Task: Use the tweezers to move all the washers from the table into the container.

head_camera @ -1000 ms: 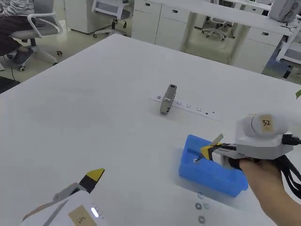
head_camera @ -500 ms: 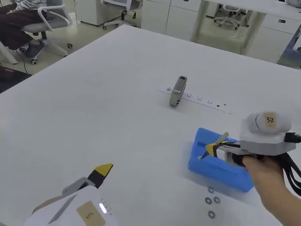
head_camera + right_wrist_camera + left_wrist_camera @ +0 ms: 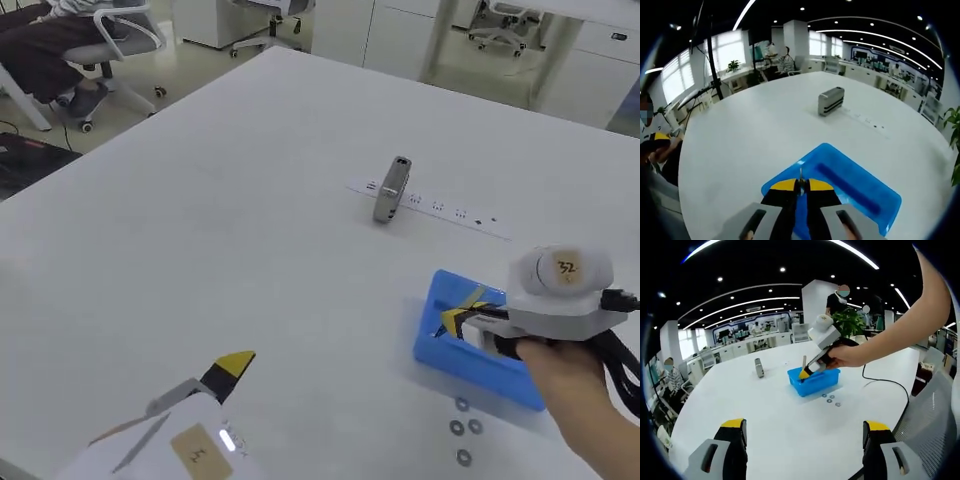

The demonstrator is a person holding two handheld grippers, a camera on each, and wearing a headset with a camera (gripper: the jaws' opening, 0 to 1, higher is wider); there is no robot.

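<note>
Blue container [image 3: 860,192] under right hand-held gripper [image 3: 801,184] clenched on tweezers [image 3: 800,173] — tips barely visible; left hand-held gripper [image 3: 804,424] released

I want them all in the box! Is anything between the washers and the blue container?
Nothing visible does. The washers lie on bare table beside the container's near wall, apart from it. The right gripper, shut on the tweezers, hangs over the container, not between them.
</note>
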